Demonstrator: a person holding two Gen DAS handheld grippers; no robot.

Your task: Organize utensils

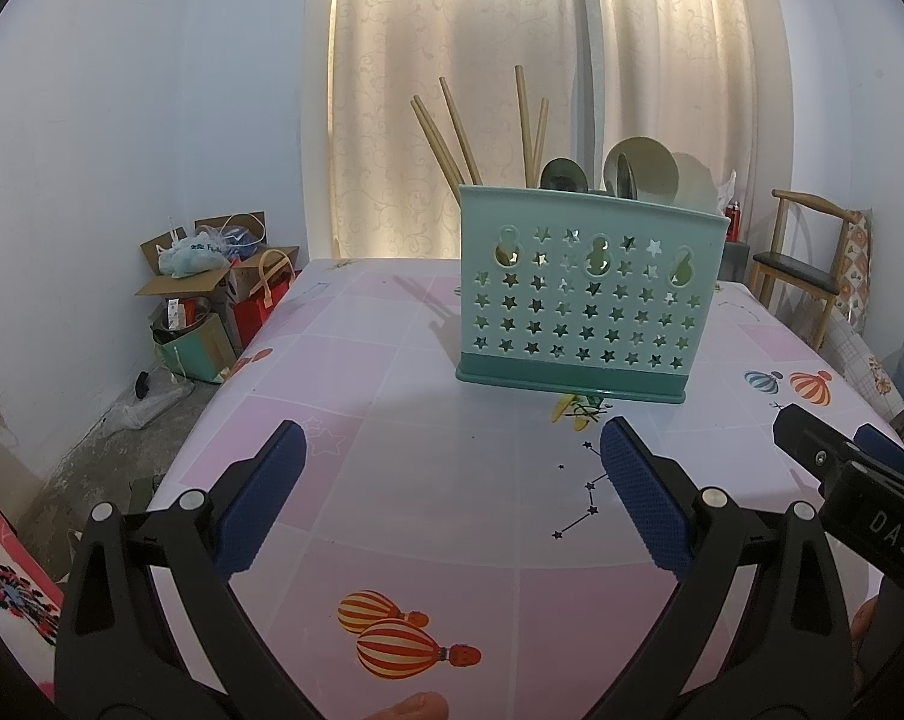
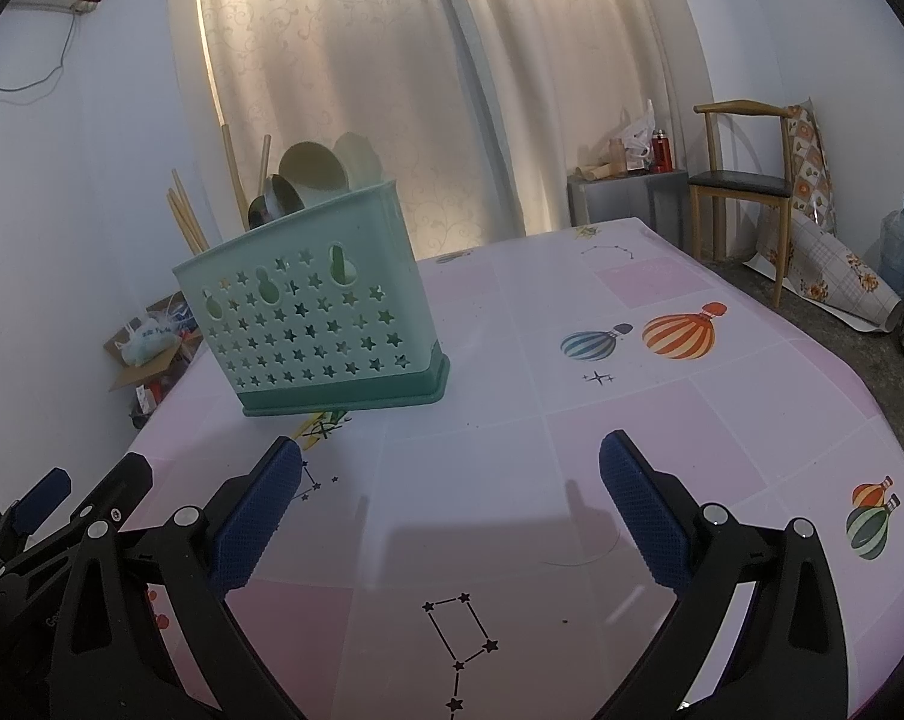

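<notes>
All utensils visible sit upright in the mint-green plastic caddy with star-shaped cutouts (image 1: 590, 291), which stands ahead of both tongs on the pink tablecloth printed with hot-air balloons and constellations (image 1: 428, 420). Pale wooden chopsticks (image 1: 446, 132) poke out of its far-left end; a dark metal spoon (image 1: 564, 175) and pale round ladle or spoon bowls (image 1: 643, 168) stick up toward its right end (exact count hard to tell, they overlap).

Left tongs (image 1: 452, 492): spread wide, nothing between the blue pads, caddy ahead and slightly right, well apart. Right tongs (image 2: 452, 504): also spread wide and empty, caddy ahead and to the left, near but not touching.

No loose utensil shows on the cloth around either tool. Judging from that, sorting looks essentially finished; what might remain is only pulling back, or something outside both views.
</notes>
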